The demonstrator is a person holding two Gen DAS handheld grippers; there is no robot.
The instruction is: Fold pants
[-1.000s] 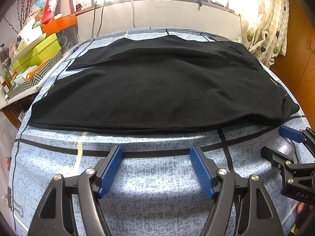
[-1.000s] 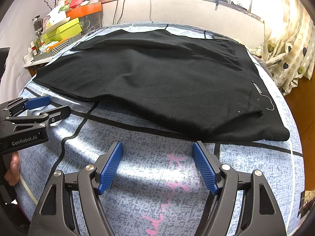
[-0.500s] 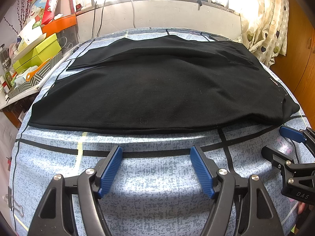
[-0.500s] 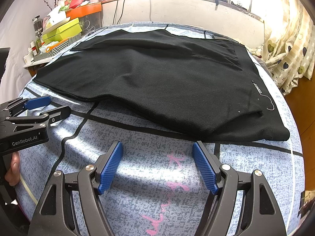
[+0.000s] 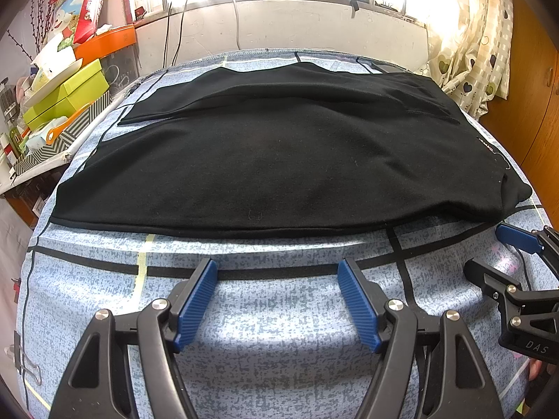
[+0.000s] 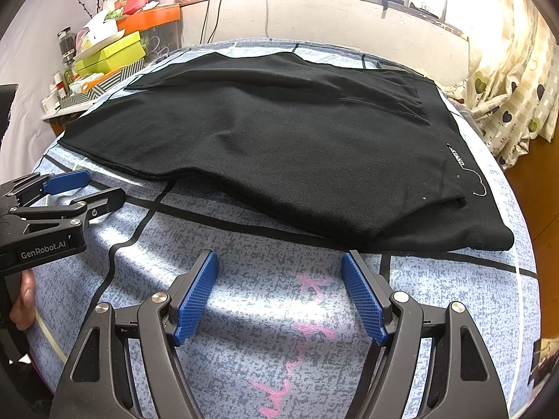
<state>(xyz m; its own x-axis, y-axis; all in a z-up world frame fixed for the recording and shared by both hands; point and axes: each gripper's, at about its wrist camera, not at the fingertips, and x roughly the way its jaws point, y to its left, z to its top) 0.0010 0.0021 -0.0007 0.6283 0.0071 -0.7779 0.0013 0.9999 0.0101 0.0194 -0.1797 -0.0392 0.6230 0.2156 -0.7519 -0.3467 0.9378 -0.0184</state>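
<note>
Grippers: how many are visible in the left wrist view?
2. The left gripper sits bottom centre, open over the blue bedsheet; the right gripper enters at the right edge, open, near the black pants.

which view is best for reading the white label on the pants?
Right wrist view: the white label on the black pants near their right edge is larger, its letters partly legible. In the left wrist view the label is a tiny, unreadable mark at the far right.
</note>
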